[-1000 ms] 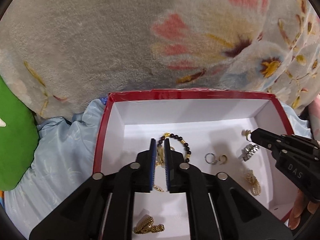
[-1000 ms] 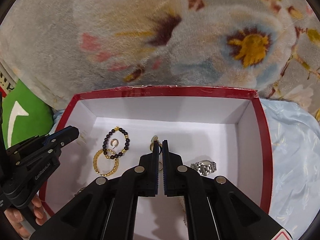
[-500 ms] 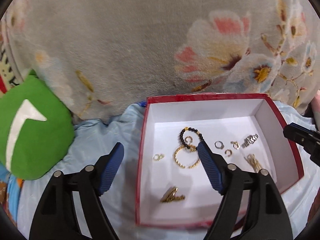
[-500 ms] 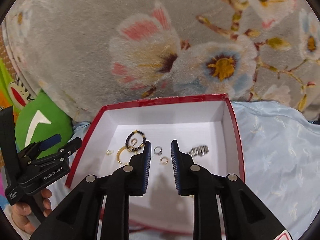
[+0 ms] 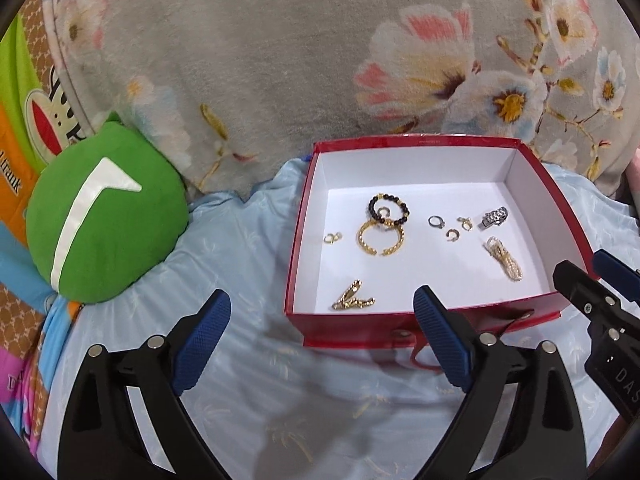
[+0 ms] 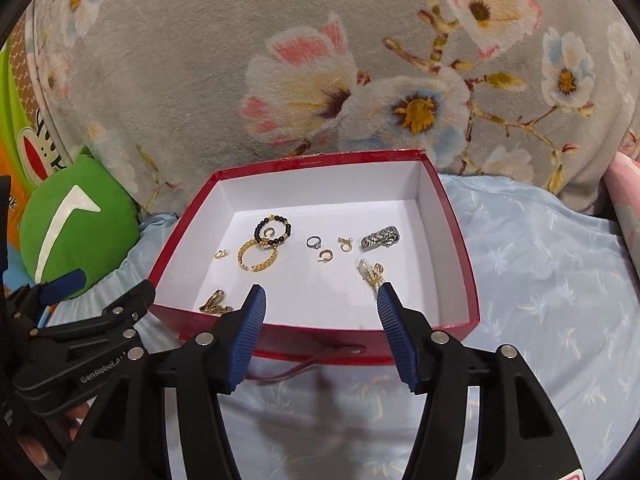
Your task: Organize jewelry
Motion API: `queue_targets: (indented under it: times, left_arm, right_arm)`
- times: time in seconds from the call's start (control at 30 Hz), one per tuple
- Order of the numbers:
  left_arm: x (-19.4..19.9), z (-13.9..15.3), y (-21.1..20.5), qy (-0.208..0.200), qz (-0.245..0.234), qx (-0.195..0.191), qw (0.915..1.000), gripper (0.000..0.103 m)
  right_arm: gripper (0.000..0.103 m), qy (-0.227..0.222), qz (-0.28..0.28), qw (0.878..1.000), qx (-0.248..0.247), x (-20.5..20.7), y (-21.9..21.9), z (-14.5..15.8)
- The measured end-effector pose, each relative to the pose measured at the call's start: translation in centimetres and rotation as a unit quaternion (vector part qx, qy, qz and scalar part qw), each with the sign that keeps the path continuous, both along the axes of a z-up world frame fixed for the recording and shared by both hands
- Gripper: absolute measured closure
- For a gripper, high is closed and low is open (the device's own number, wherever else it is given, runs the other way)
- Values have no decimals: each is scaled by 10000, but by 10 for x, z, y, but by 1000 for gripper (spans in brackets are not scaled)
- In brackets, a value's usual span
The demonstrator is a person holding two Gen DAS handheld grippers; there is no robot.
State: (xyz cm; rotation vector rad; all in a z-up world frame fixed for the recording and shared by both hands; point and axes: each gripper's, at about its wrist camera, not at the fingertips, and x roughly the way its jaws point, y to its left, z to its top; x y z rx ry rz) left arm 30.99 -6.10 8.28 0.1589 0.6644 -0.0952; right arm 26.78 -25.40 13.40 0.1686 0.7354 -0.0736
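A red box point(image 5: 536, 168) with a white inside lies open on a light blue cloth; it also shows in the right wrist view point(image 6: 460, 248). Inside lie a black bead bracelet point(image 5: 389, 207), a gold chain bracelet point(image 5: 380, 237), several small rings and earrings point(image 5: 436, 222), a silver watch piece point(image 5: 495, 217), a pearl strand point(image 5: 503, 259) and a gold clasp piece point(image 5: 353, 299). My left gripper point(image 5: 322, 316) is open and empty, in front of the box's near left corner. My right gripper point(image 6: 320, 312) is open and empty, over the box's near wall.
A green round cushion point(image 5: 100, 216) lies left of the box. A grey flowered blanket point(image 5: 280, 60) rises behind it. A red strap loop point(image 6: 304, 368) hangs from the box's front wall. Light blue cloth point(image 6: 540, 280) spreads to the right.
Both grippers have opened wide and drawn back out of the box toward me. The jewelry pieces they held over the box floor now lie in the box.
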Motion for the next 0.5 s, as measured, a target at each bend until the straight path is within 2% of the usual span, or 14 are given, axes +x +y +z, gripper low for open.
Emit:
queue_targets:
  times: [0.5]
  left_arm:
    - [-13, -22, 6, 381, 111, -271, 9988, 13]
  right_arm:
    - [46, 145, -86, 9998, 139, -19, 3, -17]
